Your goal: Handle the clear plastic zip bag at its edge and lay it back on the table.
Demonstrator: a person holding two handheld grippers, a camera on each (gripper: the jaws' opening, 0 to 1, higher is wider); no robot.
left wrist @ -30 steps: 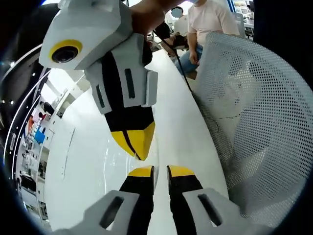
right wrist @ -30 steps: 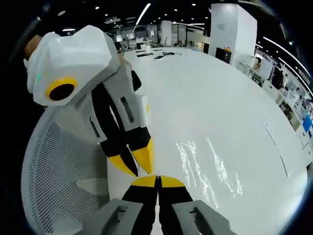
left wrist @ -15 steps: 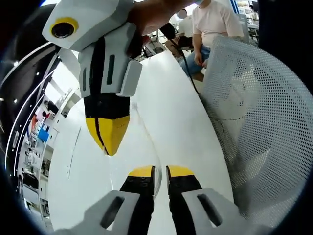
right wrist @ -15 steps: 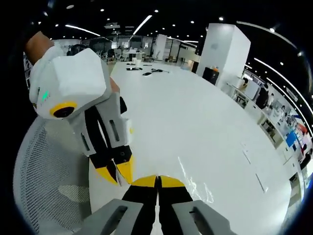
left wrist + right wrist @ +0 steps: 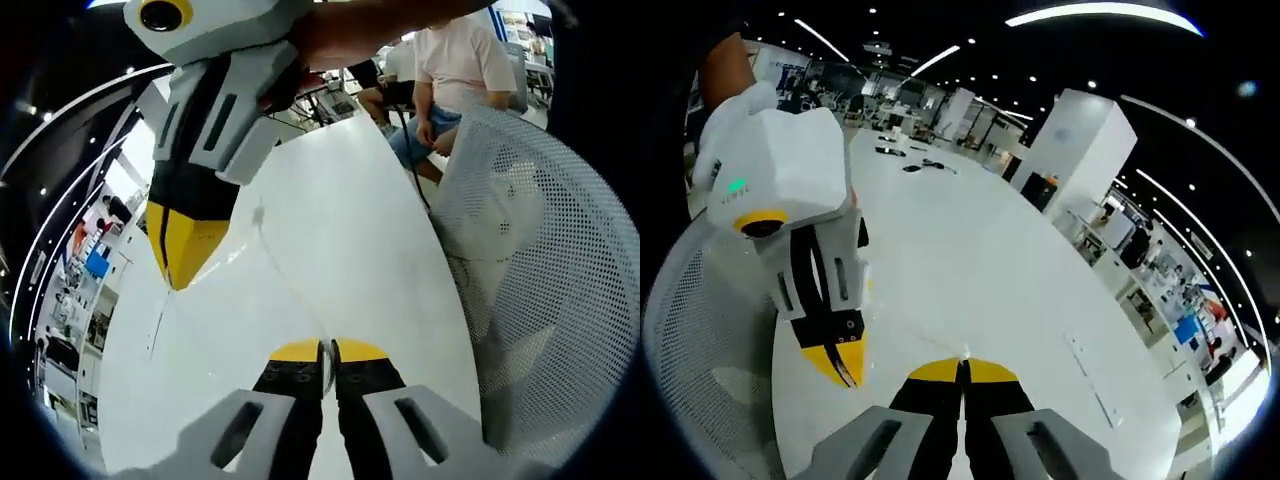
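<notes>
1. Stretching between the two tools, the clear plastic zip bag is showing in the left gripper view as a thin, glassy film with a faint diagonal edge line, hanging above the glossy white surface.
2. Pinching that film, the left tool is standing with its yellow-tipped black jaws clenched on the bag's edge at the bottom of its own view.
3. Coming in from the upper left of that view, the right tool is showing a grey plastic body and a pointed yellow tip, jaws pressed together; whether film lies between them I cannot tell there.
4. Looking along the right gripper view, the right tool's jaws are meeting tightly, and the bag itself is too transparent to make out there.
5. Appearing beside them, the left tool is hanging tip-down.
6. Curving along the side, a white perforated mesh chair back is standing beside the surface.
7. Sitting beyond the surface's far end, a person in a pale shirt is appearing in the left gripper view.
</notes>
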